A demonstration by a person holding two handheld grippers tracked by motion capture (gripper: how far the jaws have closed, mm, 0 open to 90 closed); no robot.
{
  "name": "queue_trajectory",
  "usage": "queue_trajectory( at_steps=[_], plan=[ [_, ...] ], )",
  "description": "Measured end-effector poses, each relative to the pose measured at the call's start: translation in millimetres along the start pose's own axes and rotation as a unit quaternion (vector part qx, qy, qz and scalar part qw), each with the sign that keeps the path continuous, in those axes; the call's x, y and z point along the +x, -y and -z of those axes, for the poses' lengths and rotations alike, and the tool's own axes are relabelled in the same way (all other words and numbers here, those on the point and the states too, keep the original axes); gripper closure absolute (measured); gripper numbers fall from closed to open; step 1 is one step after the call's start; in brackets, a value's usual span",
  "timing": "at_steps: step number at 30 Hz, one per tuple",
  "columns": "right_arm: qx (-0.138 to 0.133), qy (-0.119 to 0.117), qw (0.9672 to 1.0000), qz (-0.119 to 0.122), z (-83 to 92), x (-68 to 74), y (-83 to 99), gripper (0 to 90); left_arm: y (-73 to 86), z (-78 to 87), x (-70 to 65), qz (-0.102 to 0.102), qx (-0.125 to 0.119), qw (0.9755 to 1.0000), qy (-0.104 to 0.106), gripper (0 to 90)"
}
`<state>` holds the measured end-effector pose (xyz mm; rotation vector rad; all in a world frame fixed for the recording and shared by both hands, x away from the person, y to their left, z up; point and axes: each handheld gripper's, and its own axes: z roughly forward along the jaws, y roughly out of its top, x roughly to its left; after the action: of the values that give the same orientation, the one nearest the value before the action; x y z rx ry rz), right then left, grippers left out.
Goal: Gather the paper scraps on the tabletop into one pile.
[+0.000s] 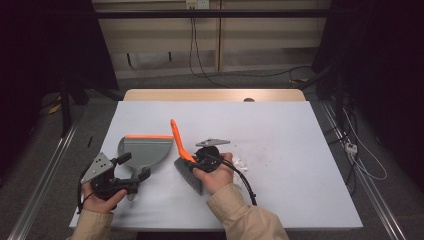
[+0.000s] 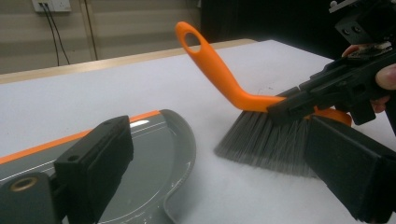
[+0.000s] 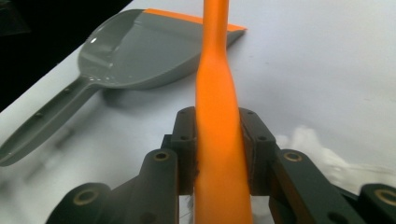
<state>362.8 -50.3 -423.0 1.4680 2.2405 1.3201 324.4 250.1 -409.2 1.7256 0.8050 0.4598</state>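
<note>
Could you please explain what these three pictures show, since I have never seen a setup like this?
There is no robot arm here: a person sits at a white table and holds a hand-operated gripper in each hand. The high view looks down from above the person's side. The other two pictures come from small cameras riding on each gripper, looking along its black jaws.

On the table lie a grey dustpan with an orange edge and some small white scraps. The right gripper is shut on the orange handle of a brush, whose grey bristles rest on the table beside the dustpan. The left gripper sits at the dustpan's handle with its jaws apart, one on either side of the pan's near end, not yet clamping it.
</note>
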Motion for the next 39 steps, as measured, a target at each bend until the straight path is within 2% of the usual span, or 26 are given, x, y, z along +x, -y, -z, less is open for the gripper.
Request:
queue_trajectory(
  at_steps=[3,15,20,32,39],
  plan=[
    [0.000,0.006,0.9999,-0.009,5.3,-7.4,1.1,70.9,-0.1,0.0,-0.1,-0.002,0.001,1.0000,0.001,8.4],
    [0.004,0.041,0.9990,-0.021,29.5,-36.0,3.4,70.9,0.2,-3.1,-1.6,-0.002,0.003,1.0000,0.000,8.4],
    [0.004,0.047,0.9985,-0.029,36.1,-45.1,4.2,70.9,0.1,-4.0,-1.8,-0.003,0.004,1.0000,0.001,8.4],
    [0.000,0.056,0.9978,-0.035,46.8,-56.3,4.6,70.9,0.0,-5.0,-1.5,-0.004,0.005,1.0000,0.000,8.4],
    [0.001,0.063,0.9977,-0.026,51.1,-58.4,1.0,71.0,-0.3,-4.8,-1.5,-0.004,0.005,1.0000,0.000,8.4]
  ],
)
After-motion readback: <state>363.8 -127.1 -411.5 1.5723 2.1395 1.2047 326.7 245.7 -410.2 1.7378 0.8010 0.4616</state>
